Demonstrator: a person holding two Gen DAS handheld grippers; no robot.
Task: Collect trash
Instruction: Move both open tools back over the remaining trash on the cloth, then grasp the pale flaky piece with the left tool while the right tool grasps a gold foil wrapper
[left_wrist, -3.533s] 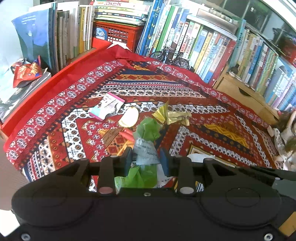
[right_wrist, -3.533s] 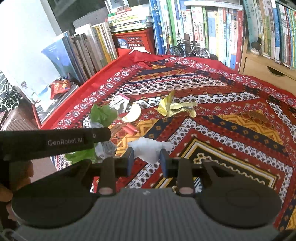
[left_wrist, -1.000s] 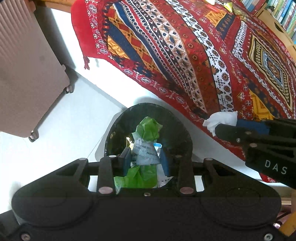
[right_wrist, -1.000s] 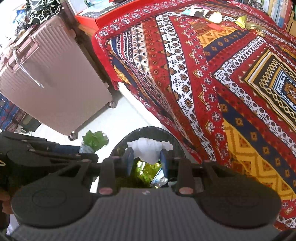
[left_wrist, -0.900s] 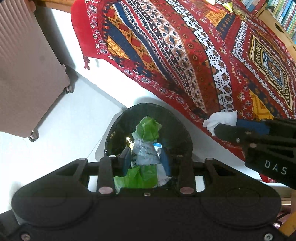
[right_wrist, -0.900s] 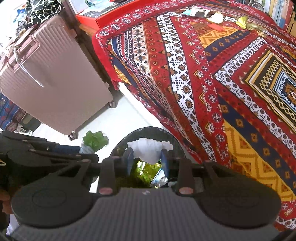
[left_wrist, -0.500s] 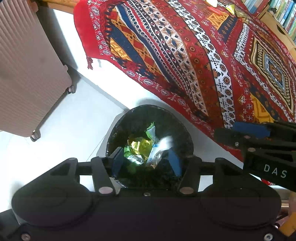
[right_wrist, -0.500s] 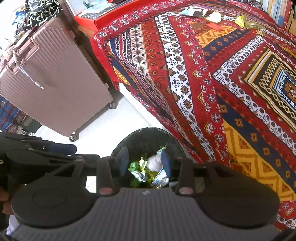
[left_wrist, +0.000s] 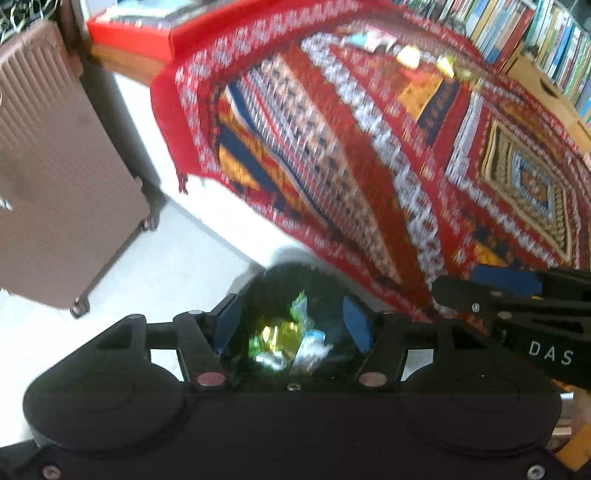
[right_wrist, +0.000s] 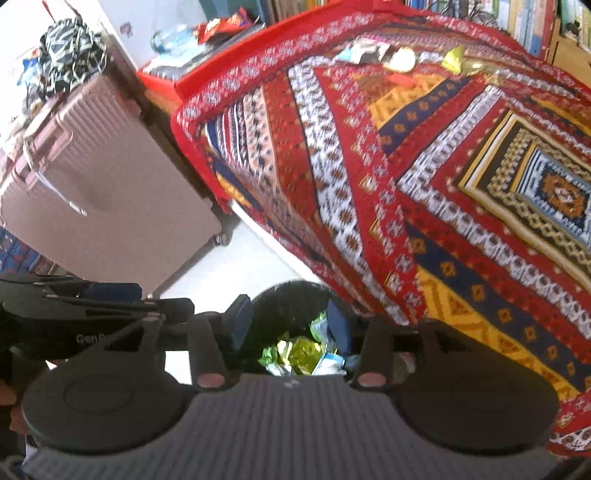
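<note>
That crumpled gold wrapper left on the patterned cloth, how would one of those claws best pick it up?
Probably from above, closing across the raised pointed fold of the gold wrapper. It lies crumpled on the patterned cloth, so that upstanding ridge offers more to pinch than its flat, thin tail. Detail is blurred.

Your bin is black and round, on the white floor right at the hanging edge of the cloth. Inside it: a loose heap of wrappers, green, gold foil, silver and light blue, crumpled. Still on the cloth at its far end: a gold foil scrap, a pale yellow piece, a red strip and a white-teal packet, grouped near each other.
</note>
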